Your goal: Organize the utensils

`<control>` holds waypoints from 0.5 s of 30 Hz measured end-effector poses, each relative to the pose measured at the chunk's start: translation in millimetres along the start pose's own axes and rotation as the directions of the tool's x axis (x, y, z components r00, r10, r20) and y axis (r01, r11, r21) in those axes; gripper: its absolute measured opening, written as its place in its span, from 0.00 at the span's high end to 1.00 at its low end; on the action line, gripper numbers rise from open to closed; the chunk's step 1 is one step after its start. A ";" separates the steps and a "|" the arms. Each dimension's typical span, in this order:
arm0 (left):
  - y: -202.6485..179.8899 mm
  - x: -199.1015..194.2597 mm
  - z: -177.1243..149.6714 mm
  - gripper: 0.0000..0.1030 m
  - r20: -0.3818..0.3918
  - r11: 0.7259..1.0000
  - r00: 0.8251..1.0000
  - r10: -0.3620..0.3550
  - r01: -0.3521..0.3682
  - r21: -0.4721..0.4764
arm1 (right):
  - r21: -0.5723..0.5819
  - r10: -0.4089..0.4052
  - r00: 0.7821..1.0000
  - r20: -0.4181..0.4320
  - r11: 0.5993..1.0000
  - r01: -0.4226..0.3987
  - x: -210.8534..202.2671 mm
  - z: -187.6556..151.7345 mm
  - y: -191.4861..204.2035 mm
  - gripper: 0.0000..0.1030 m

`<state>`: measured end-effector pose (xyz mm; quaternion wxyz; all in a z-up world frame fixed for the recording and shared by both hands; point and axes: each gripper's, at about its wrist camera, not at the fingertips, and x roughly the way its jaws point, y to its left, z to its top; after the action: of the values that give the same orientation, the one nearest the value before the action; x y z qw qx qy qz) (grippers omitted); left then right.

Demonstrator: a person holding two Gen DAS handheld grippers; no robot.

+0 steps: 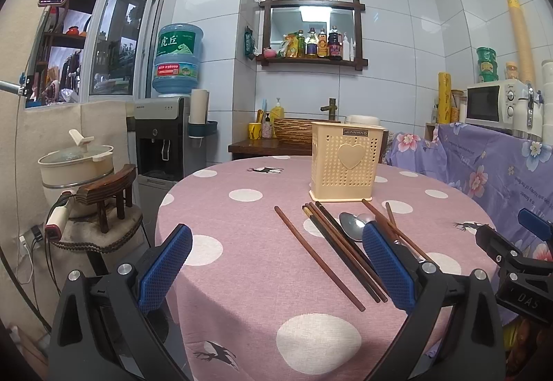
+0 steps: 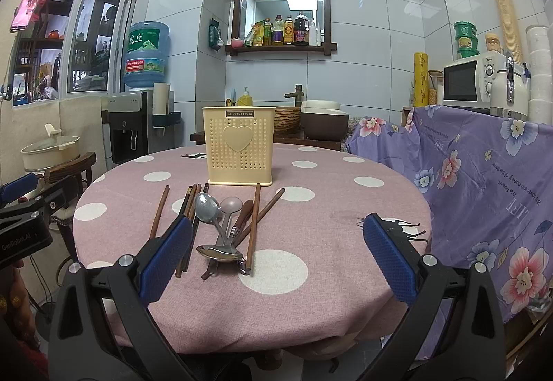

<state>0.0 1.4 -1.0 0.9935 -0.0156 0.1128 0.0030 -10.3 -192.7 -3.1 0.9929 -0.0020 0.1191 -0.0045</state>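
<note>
A cream perforated utensil holder (image 1: 346, 161) with a heart stands upright on the round pink dotted table (image 1: 249, 277); it also shows in the right wrist view (image 2: 240, 150). In front of it lie loose brown chopsticks (image 1: 316, 253) (image 2: 254, 225) and metal spoons (image 1: 350, 225) (image 2: 206, 206). One spoon (image 2: 220, 253) lies nearest me. My left gripper (image 1: 276, 263) is open and empty, above the table's near edge, left of the pile. My right gripper (image 2: 276, 256) is open and empty, just before the pile. The right gripper also shows in the left wrist view (image 1: 525, 243).
A purple flowered cloth (image 2: 484, 180) covers a counter at the right, with a microwave (image 2: 470, 84) on it. A water dispenser (image 1: 162, 135), a pot (image 1: 76, 163) and a small wooden stool (image 1: 107, 194) stand at the left. A wooden side table (image 1: 269, 146) is behind.
</note>
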 end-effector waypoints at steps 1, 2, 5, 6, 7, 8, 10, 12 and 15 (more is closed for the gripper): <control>0.5 -0.2 -0.1 0.05 0.000 1.000 1.000 0.000 0.000 0.000 | 0.000 0.000 1.000 0.000 1.000 0.000 0.1 0.1 0.1 0.05; 1.0 -0.4 -0.1 0.05 0.000 1.000 1.000 0.000 0.000 -0.001 | 0.000 0.000 1.000 0.000 1.000 0.000 0.1 0.2 0.2 0.05; 1.8 -0.1 -0.2 0.05 -0.001 1.000 1.000 0.001 -0.001 -0.001 | -0.001 -0.001 1.000 0.001 1.000 0.001 0.3 -0.3 0.4 0.05; 2.1 0.6 -0.2 0.05 -0.002 1.000 1.000 0.001 -0.001 -0.001 | -0.001 -0.002 1.000 0.001 1.000 0.002 0.1 -0.1 0.7 0.05; 2.7 0.6 -0.4 0.05 -0.003 1.000 1.000 0.001 -0.001 -0.001 | -0.001 -0.001 1.000 0.001 1.000 0.001 0.4 -0.4 0.4 0.05; 3.4 0.3 -0.5 0.05 -0.002 1.000 1.000 0.001 -0.001 -0.001 | -0.001 -0.001 1.000 0.001 1.000 0.001 0.4 -0.3 0.4 0.05; 3.8 -0.4 -0.7 0.05 0.000 1.000 1.000 0.001 -0.001 -0.001 | -0.002 -0.002 1.000 0.001 1.000 0.002 0.4 -0.2 0.5 0.05; 2.3 0.5 -0.2 0.05 -0.001 1.000 1.000 0.001 -0.001 -0.001 | -0.001 -0.001 1.000 0.001 1.000 0.001 0.3 -0.1 0.5 0.05; 4.5 0.2 -0.5 0.05 -0.001 1.000 1.000 0.000 0.000 -0.001 | -0.002 -0.001 1.000 0.000 1.000 0.001 0.3 -0.1 0.7 0.05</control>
<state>0.0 5.8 -1.7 0.9934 -0.0162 0.1134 0.0031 -10.0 -192.0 -3.3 0.9929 -0.0029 0.1189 -0.0048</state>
